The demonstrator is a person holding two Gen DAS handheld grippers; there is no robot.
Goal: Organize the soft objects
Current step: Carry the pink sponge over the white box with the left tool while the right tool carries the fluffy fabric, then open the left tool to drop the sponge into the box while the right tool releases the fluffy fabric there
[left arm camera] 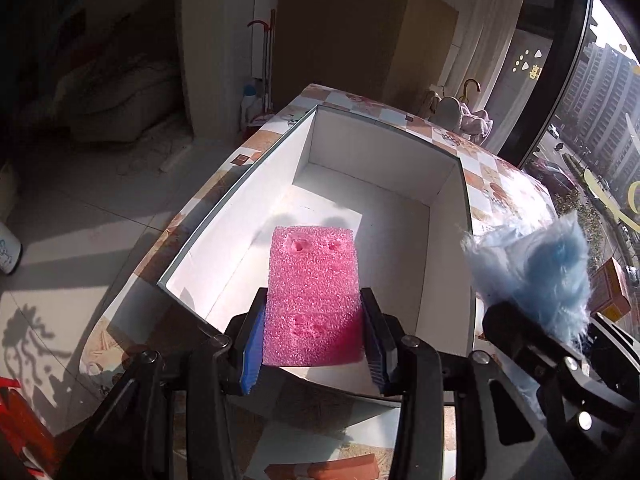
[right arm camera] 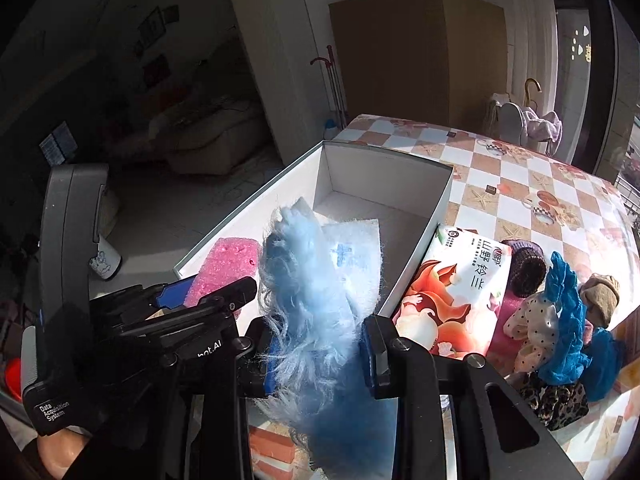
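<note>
Looking along your left gripper [left arm camera: 314, 334], you pinch a pink sponge [left arm camera: 314, 292] above the white box [left arm camera: 384, 216], while in the right view your right gripper [right arm camera: 318, 354] clamps blue fluffy fabric [right arm camera: 316, 292] at its rim, so lower both inside before releasing.

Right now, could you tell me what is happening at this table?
A person is sorting soft things into a white box with two handheld grippers. The left gripper holds a pink sponge over the box's near end; the right gripper holds a fluffy blue piece beside it. The box looks empty. More soft items and a tissue pack wait on the tablecloth.
</note>
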